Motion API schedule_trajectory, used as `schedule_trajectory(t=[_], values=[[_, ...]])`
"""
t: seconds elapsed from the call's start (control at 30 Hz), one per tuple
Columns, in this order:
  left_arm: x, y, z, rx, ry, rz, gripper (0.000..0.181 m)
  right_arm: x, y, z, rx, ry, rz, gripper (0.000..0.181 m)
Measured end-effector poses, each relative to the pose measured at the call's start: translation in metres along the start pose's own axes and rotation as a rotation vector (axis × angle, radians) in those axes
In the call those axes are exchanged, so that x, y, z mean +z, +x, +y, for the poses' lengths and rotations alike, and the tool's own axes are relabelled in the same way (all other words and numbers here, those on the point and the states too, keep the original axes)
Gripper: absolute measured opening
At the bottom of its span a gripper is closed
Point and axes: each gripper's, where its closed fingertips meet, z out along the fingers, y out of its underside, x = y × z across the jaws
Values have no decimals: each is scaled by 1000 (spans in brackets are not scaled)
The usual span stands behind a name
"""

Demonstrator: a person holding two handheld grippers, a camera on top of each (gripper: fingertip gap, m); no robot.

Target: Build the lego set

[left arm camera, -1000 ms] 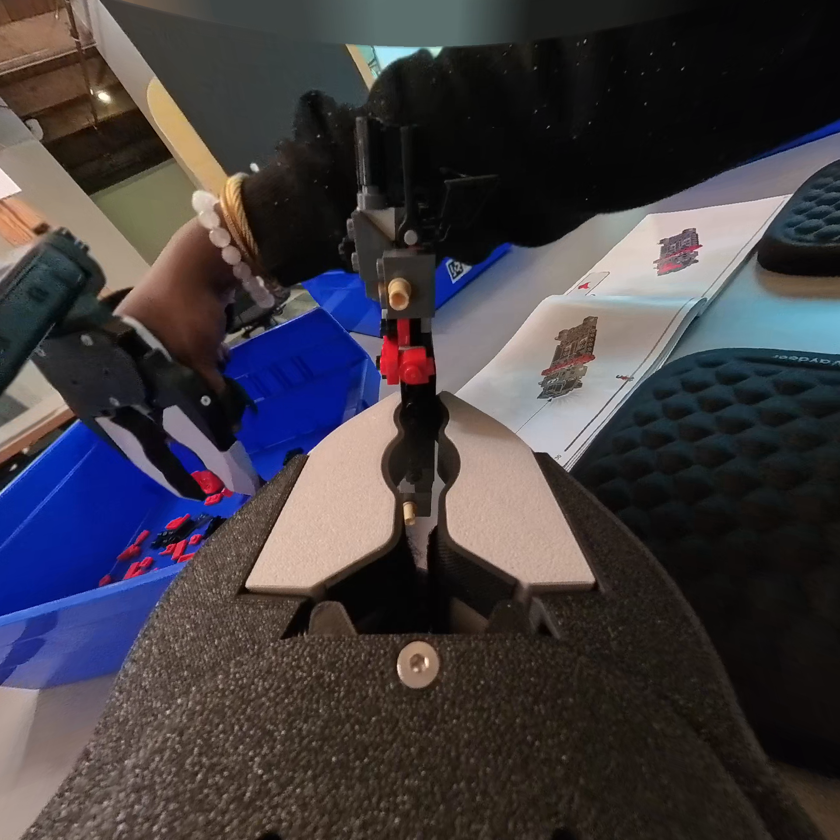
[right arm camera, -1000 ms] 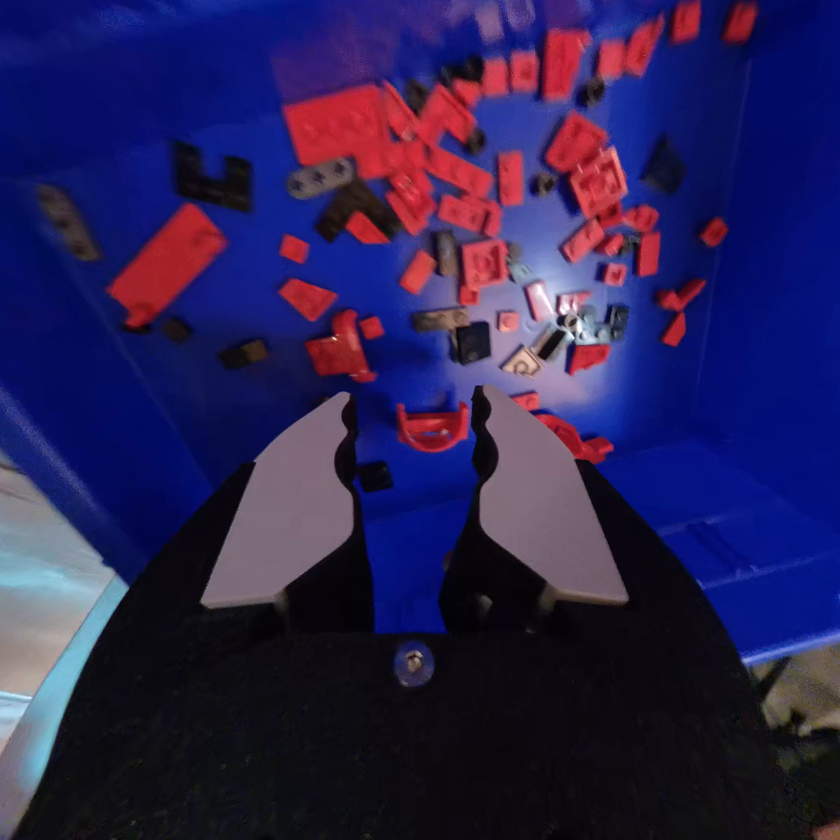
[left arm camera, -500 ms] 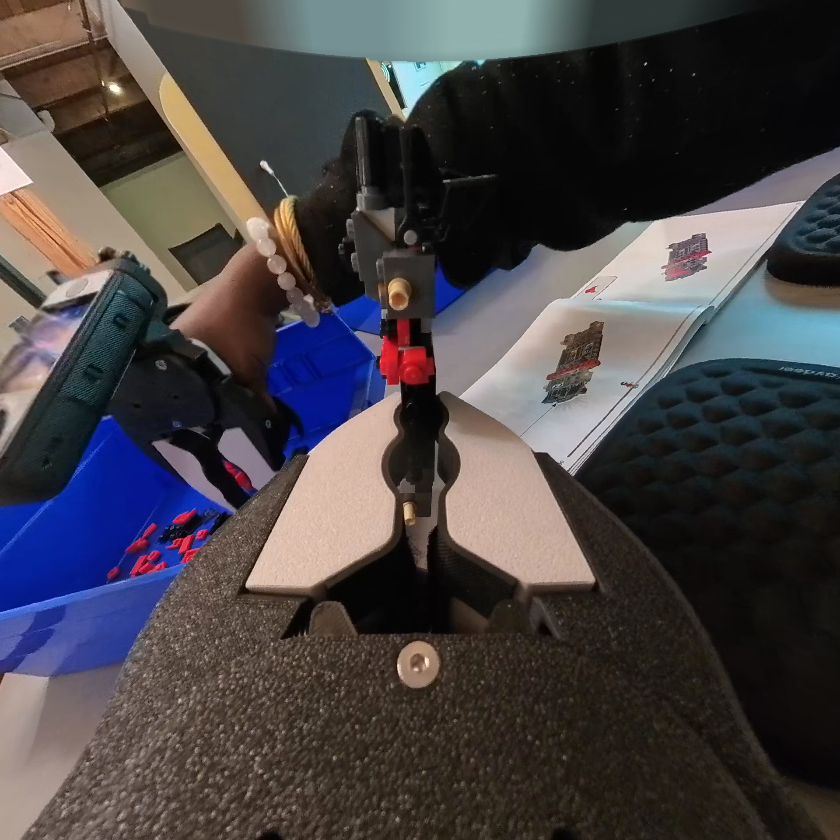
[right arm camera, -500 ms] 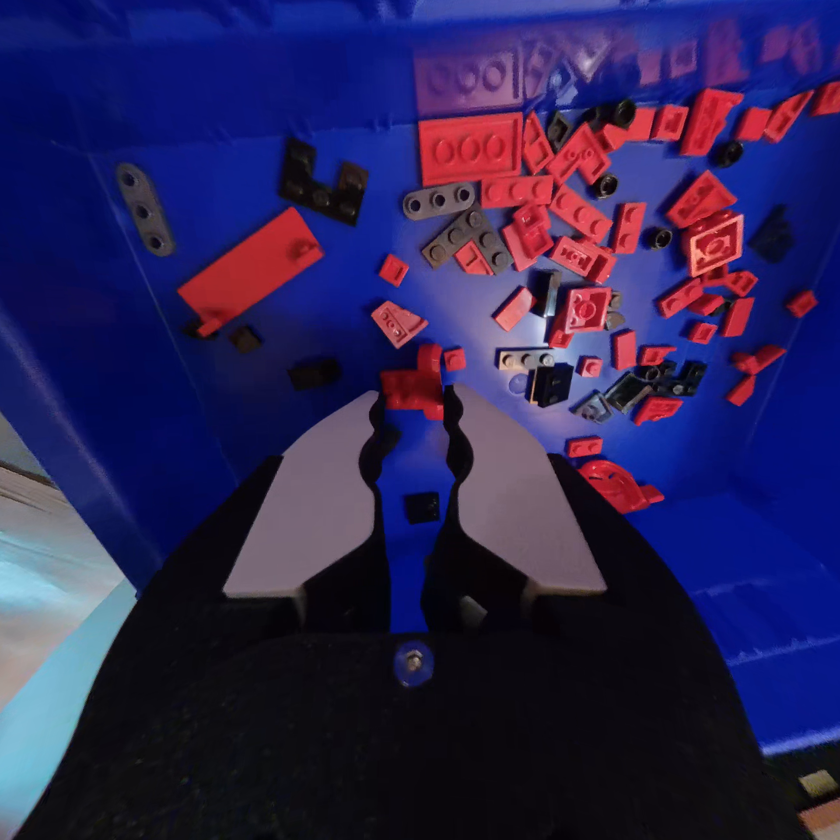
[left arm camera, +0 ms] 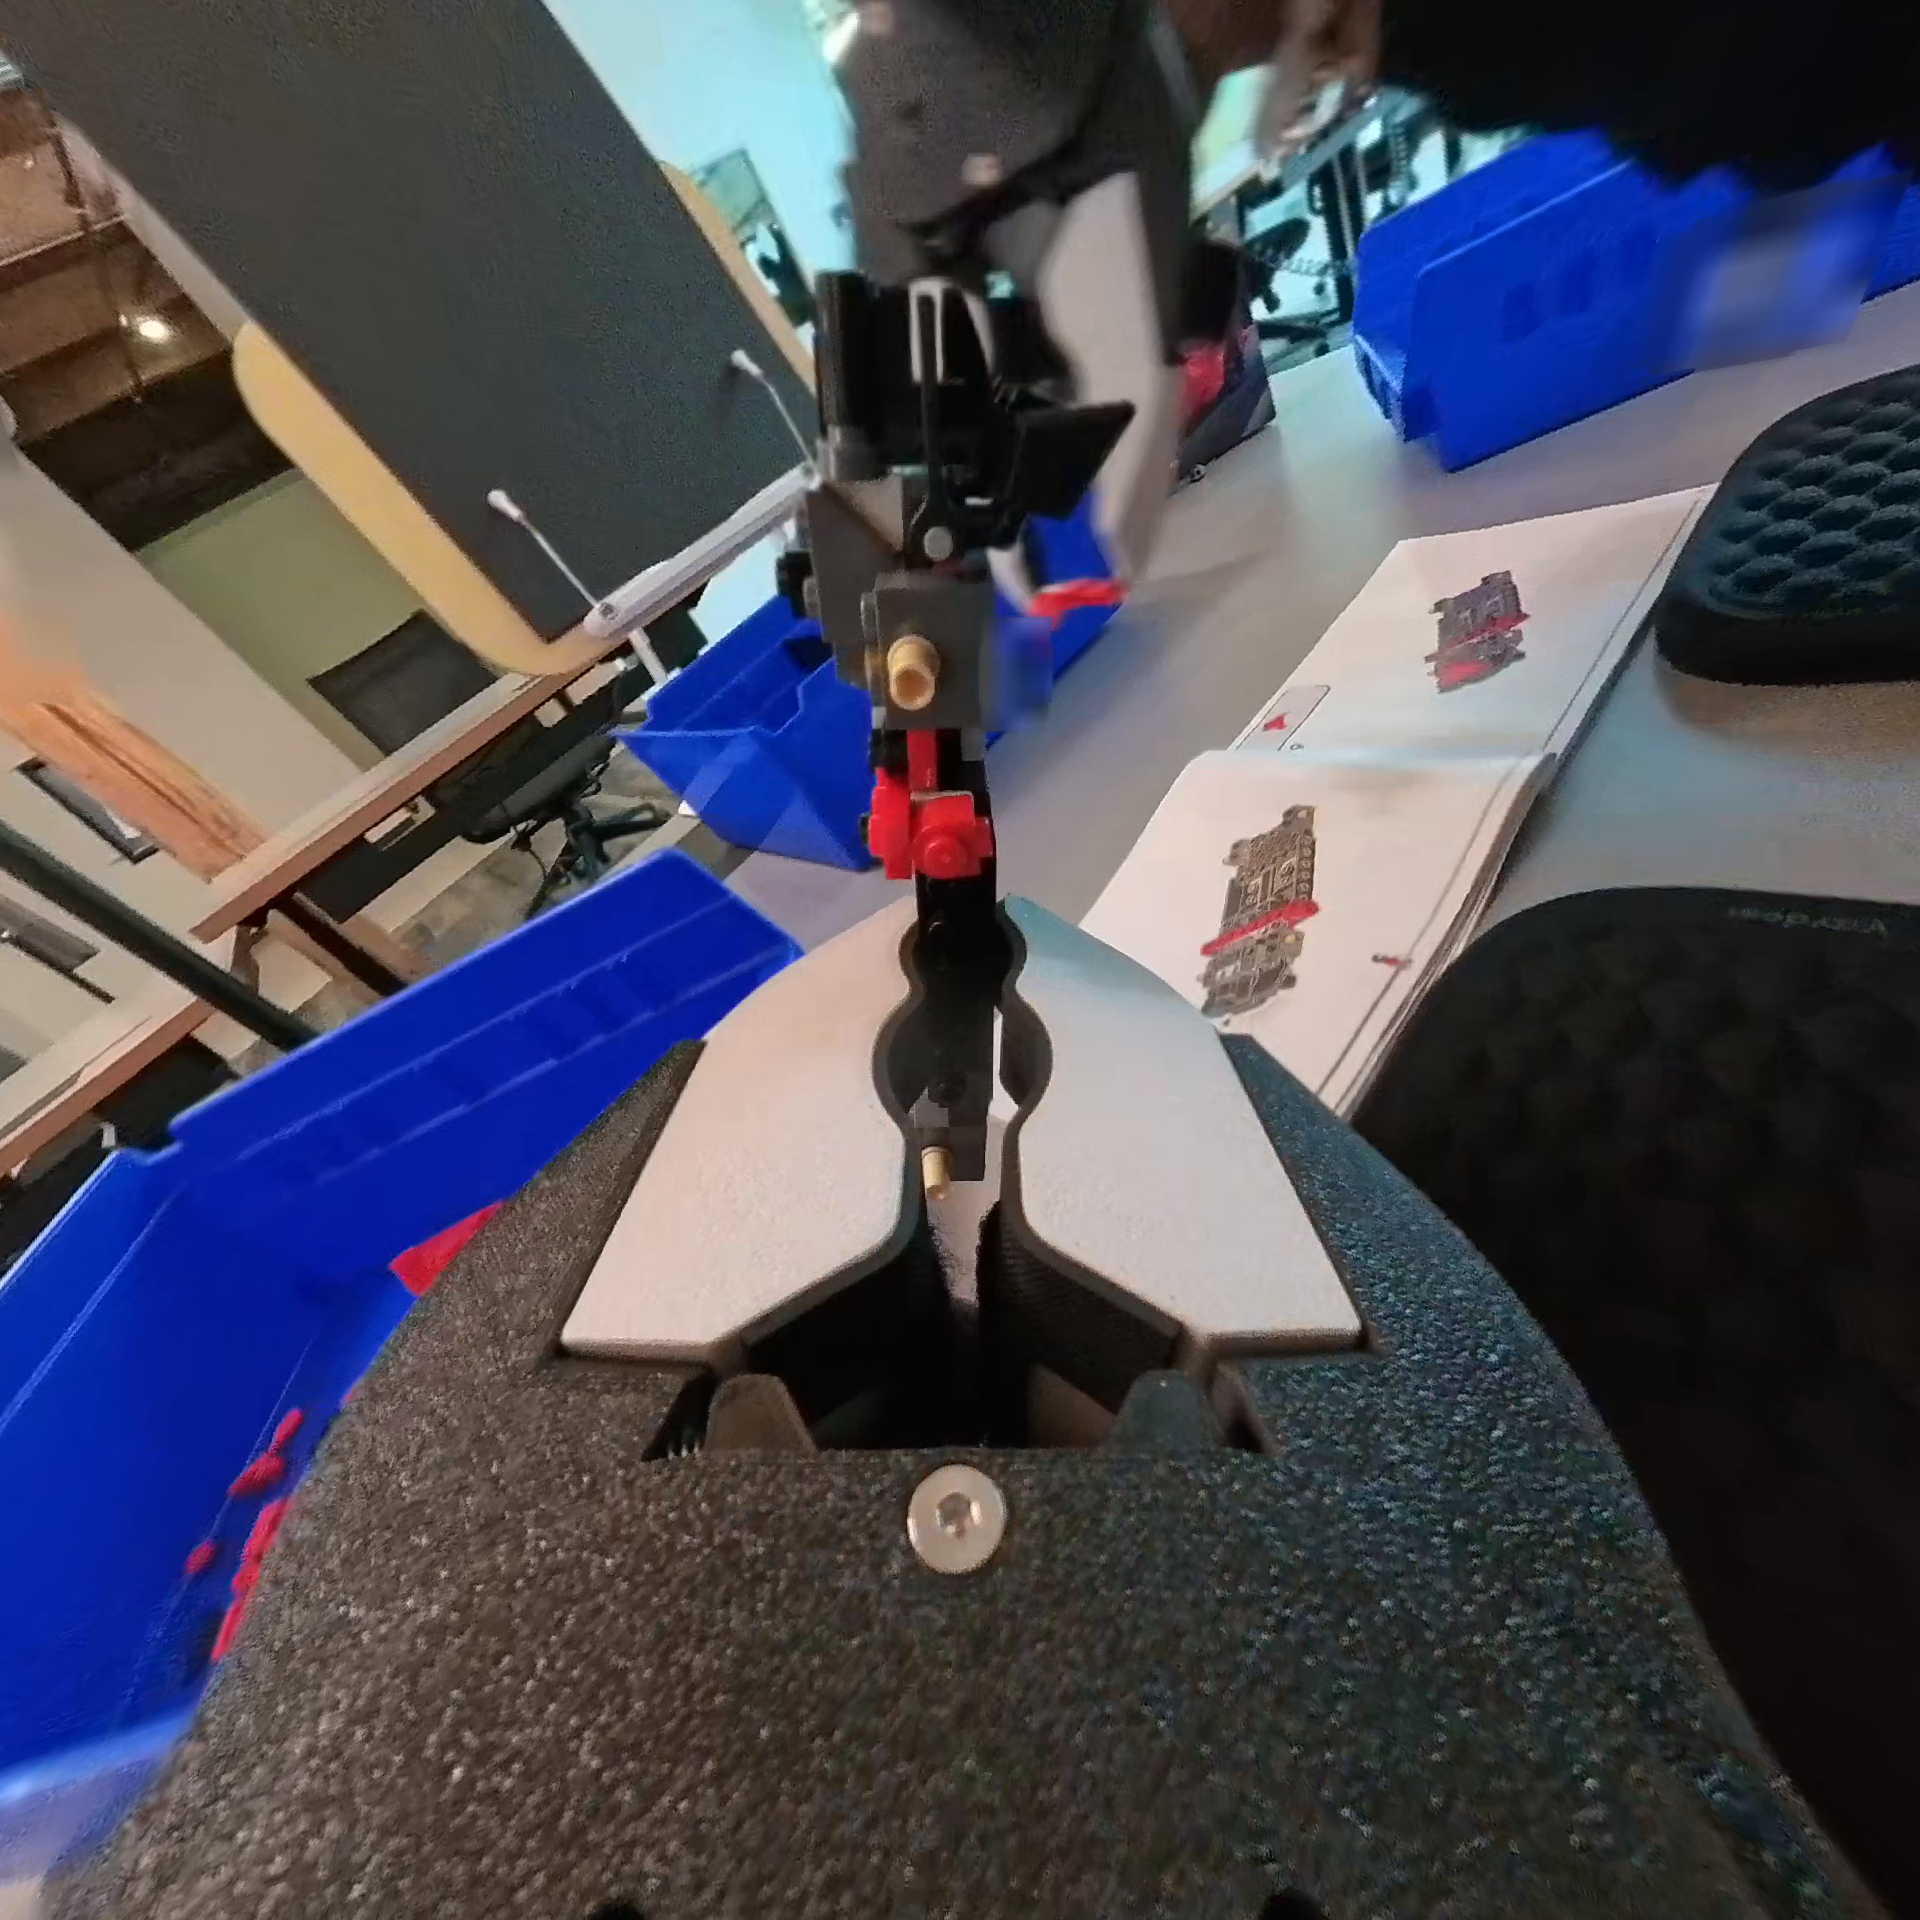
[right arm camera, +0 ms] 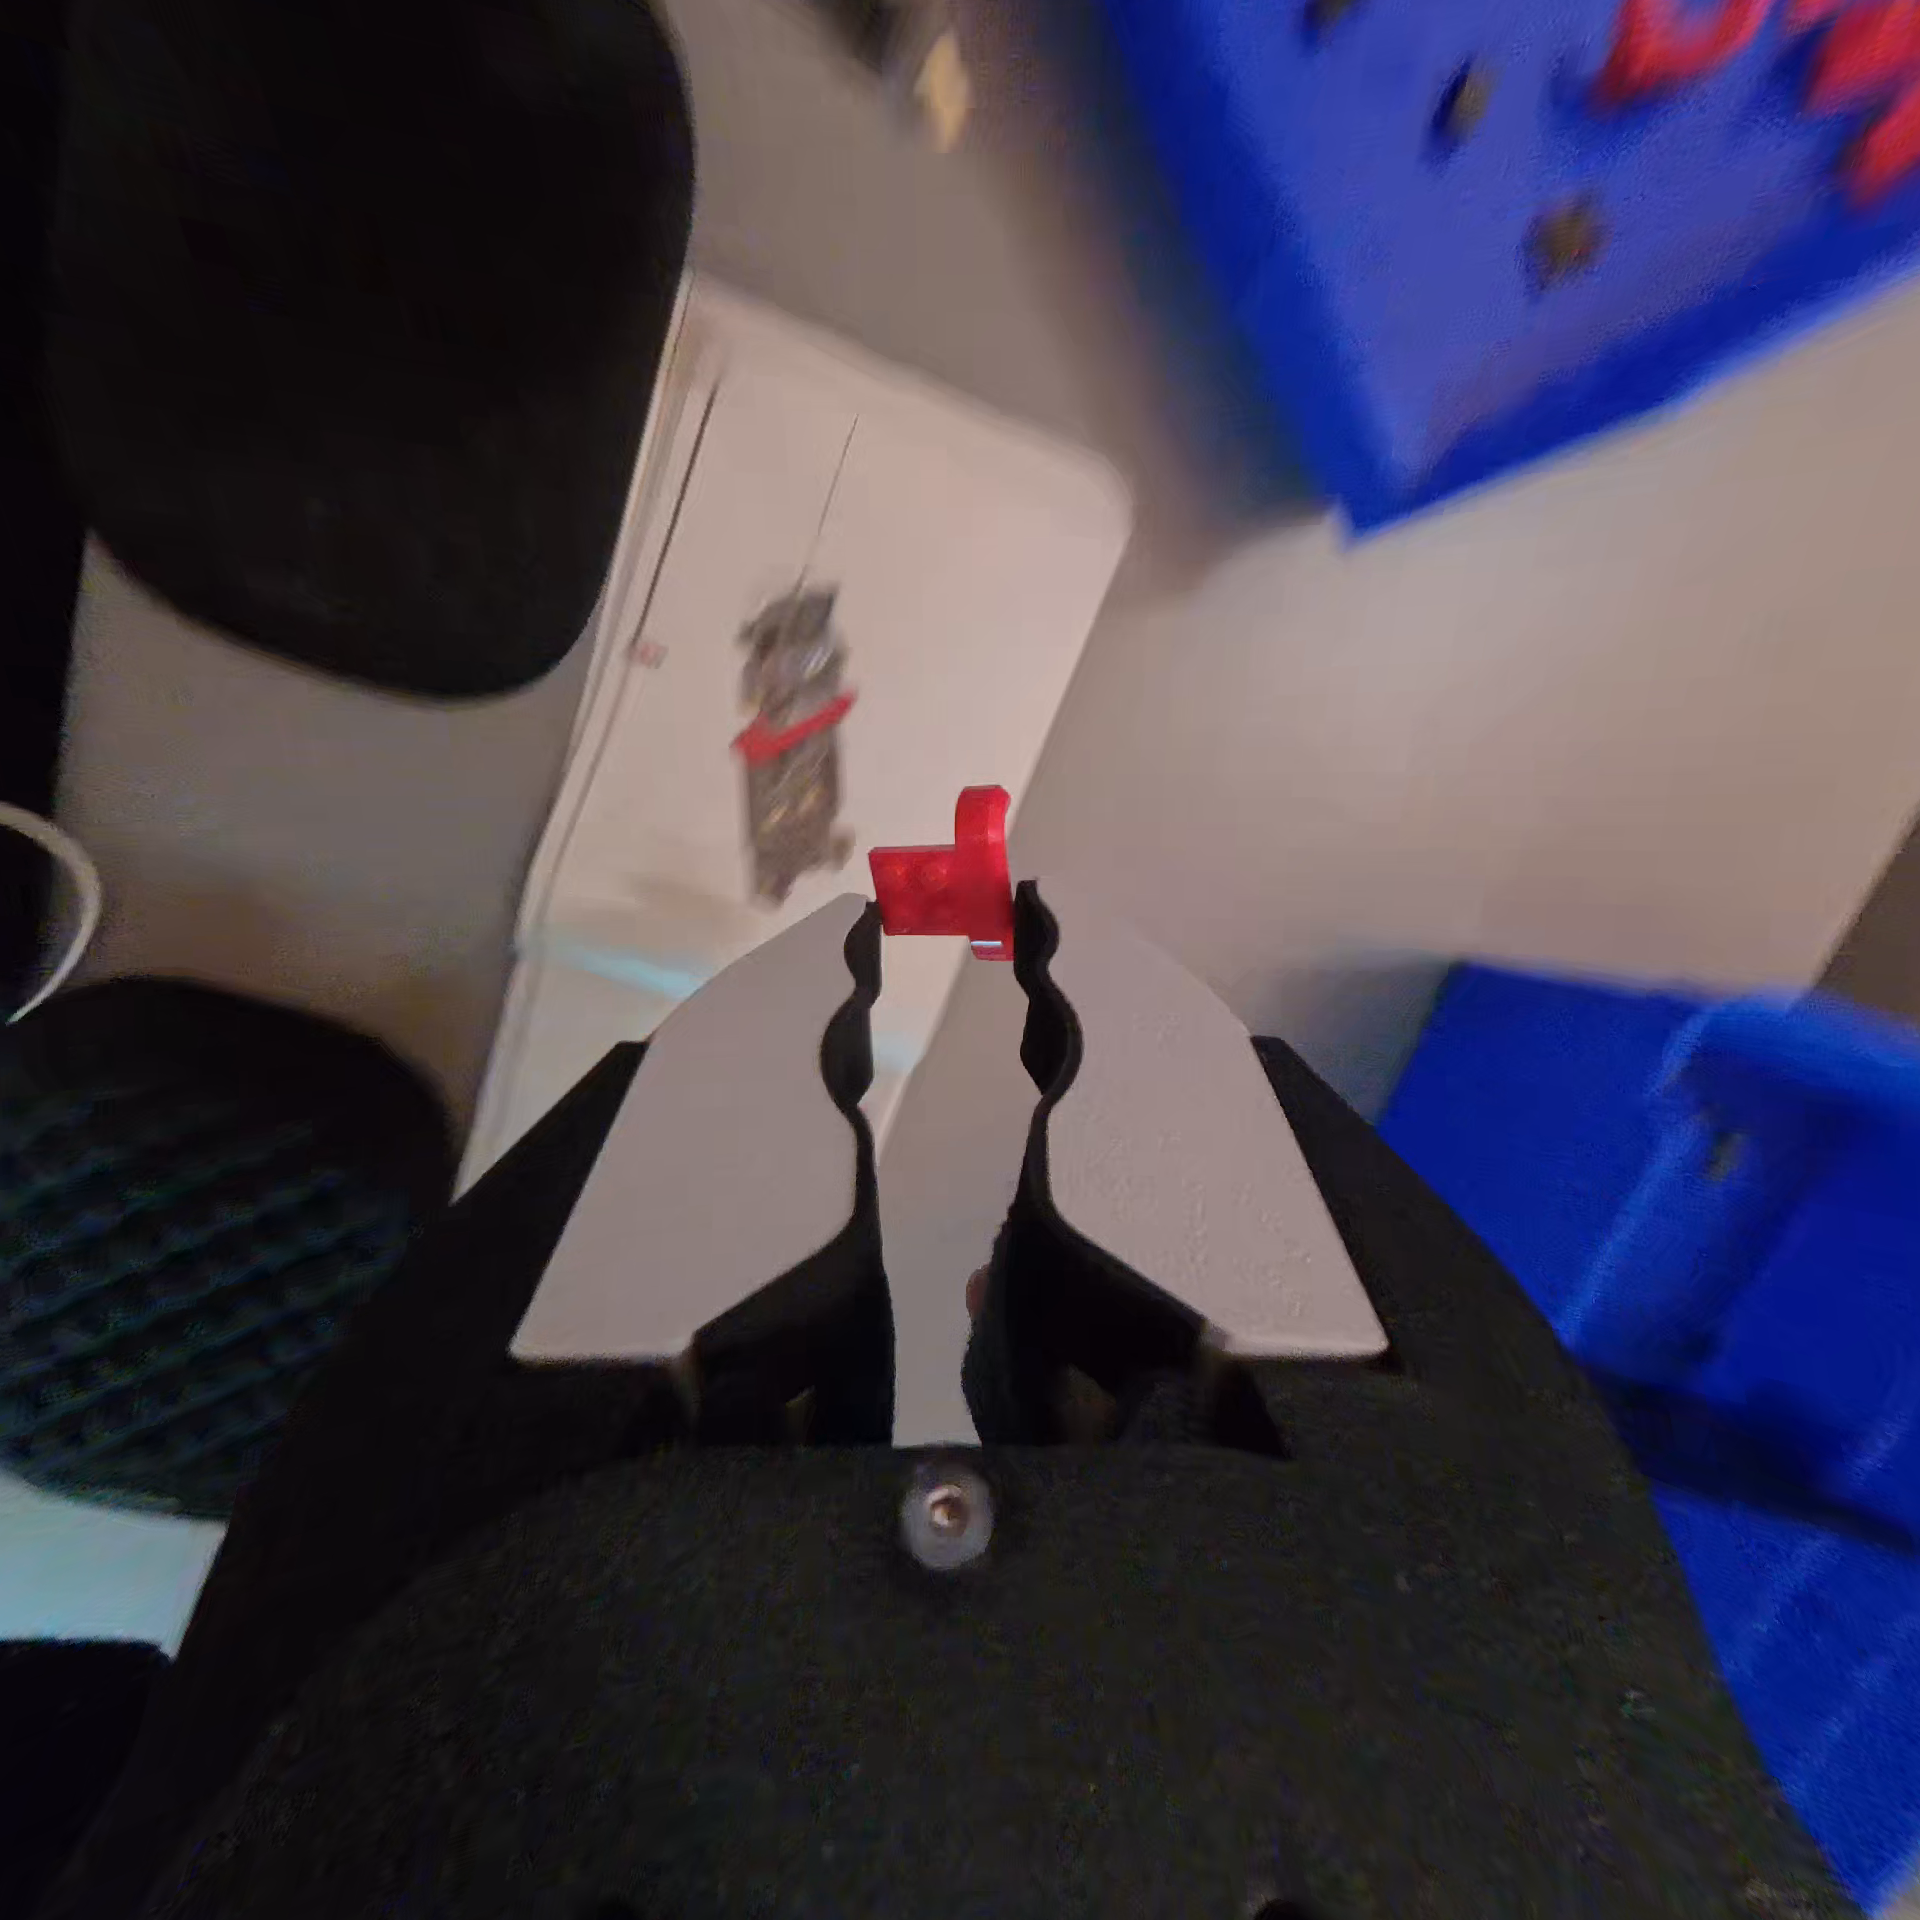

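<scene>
Booklet [right arm camera: 831, 582] below red piece [right arm camera: 940, 883], bins [left arm camera: 395, 1081] beside

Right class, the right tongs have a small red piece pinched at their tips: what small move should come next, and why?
Probably carry the small red angled lego piece, pinched in the right tongs, toward the black, grey and red lego assembly clamped upright in the left tongs. The piece is clear of the blue plastic bin, above the open instruction booklet.
</scene>
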Motion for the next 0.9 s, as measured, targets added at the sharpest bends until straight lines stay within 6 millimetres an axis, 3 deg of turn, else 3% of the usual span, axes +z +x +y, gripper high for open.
schedule_trajectory(t=[0.13,0.23,0.3,0.43,0.57,0.9], values=[[18,4,-9,20,11,29,8,0,-60,92,207,-74,24,24],[33,10,-15,31,10,56,8,0,-92,135,354,-71,51,24],[44,16,-18,43,6,83,8,2,-106,154,403,-84,76,24],[68,25,-23,93,-13,125,8,14,-120,159,465,-45,81,24],[86,31,-26,112,-15,146,8,31,-118,161,405,-54,78,24],[99,39,-15,128,-63,170,8,48,-104,149,91,-5,104,24]])
